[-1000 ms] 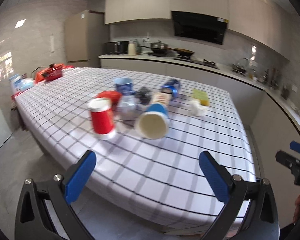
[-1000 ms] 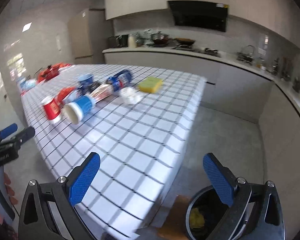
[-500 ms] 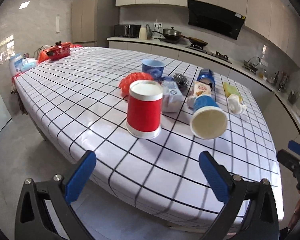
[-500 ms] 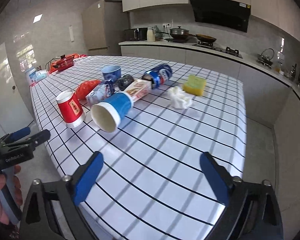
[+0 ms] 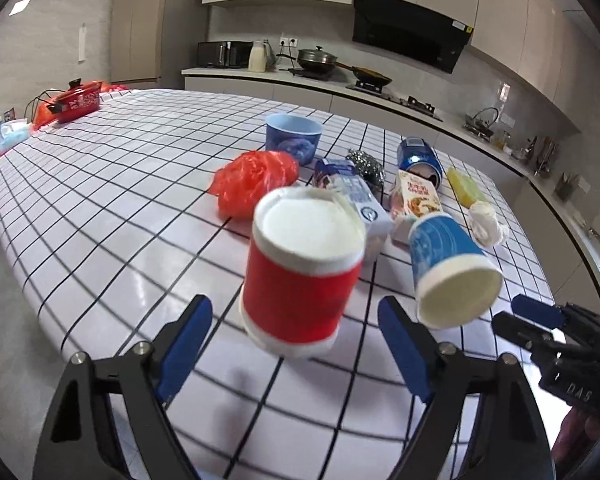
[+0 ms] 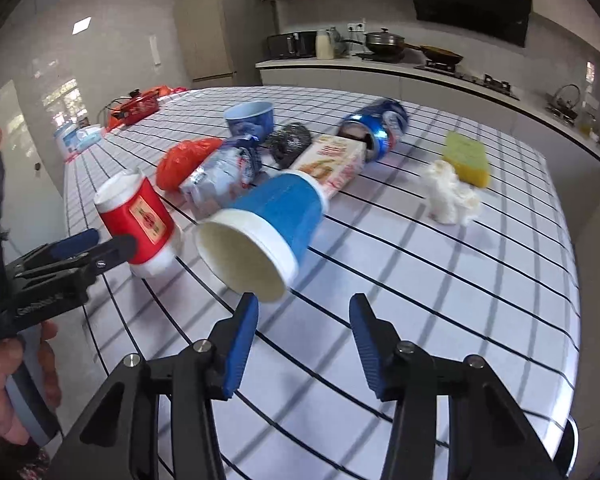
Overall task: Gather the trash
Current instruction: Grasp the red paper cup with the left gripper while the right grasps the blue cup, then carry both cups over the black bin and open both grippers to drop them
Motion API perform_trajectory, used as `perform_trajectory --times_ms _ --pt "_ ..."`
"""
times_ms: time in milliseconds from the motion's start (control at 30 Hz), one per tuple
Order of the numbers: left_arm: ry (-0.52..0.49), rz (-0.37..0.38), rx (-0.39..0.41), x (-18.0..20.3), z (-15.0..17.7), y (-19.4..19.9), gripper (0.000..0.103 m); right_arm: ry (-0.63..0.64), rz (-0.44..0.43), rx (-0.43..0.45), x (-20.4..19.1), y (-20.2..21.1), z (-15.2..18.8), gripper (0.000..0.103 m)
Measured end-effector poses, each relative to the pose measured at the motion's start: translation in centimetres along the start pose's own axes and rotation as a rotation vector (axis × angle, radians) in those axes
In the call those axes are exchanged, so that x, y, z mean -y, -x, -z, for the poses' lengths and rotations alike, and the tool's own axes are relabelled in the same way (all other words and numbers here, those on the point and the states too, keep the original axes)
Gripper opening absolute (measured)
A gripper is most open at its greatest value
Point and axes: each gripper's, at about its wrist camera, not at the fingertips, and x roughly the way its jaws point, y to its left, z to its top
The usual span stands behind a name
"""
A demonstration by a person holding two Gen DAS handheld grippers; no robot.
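Now both grippers come at the litter on the white, black-gridded tablecloth. Nearest the left gripper stands an upside-down red paper cup with white rims; the jaws have just been closing yet remain parted, pads short of it, probably lined up to straddle its sides. Just right of that red cup lies a toppled blue paper cup, mouth toward the right gripper, whose jaws have also been narrowing and hold nothing, likely to pinch its rim. Behind the red cup cluster a crumpled red plastic bag and a milk carton.
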Motion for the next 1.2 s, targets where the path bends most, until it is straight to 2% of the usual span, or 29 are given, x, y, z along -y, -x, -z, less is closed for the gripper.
perform_trajectory --times_ms 133,167,200,233,300,367,800,1200 --pt "0.008 0.023 0.000 -0.4 -0.9 -1.0 0.086 -0.002 -0.003 0.006 -0.6 -1.6 -1.1 0.050" --pt "0.008 0.028 -0.001 -0.5 -1.0 -1.2 0.086 -0.007 -0.002 0.004 -0.6 -1.9 -1.2 0.046" --pt "0.008 0.033 -0.004 -0.5 -1.1 -1.4 0.081 -0.014 -0.001 0.001 -0.5 -2.3 -1.4 0.037" --pt "0.011 0.045 -0.005 -0.6 -1.2 -1.6 0.073 -0.019 -0.002 -0.004 -0.5 -2.7 -1.5 0.031" --pt "0.020 0.069 -0.010 -0.8 -1.3 -1.9 0.062 -0.028 -0.002 -0.010 -0.3 -3.1 -1.6 0.011" --pt "0.027 0.080 0.004 -1.1 -1.3 -1.7 0.059 -0.038 -0.001 -0.006 -0.1 -3.2 -1.6 0.005" --pt "0.005 0.086 0.060 -0.2 -1.9 1.0 0.057 -0.060 0.013 0.051 1.2 -0.1 -1.5 0.004" --pt "-0.082 0.144 0.078 5.5 -1.0 3.8 0.057 -0.114 0.076 0.107 5.3 6.7 0.3 0.004"
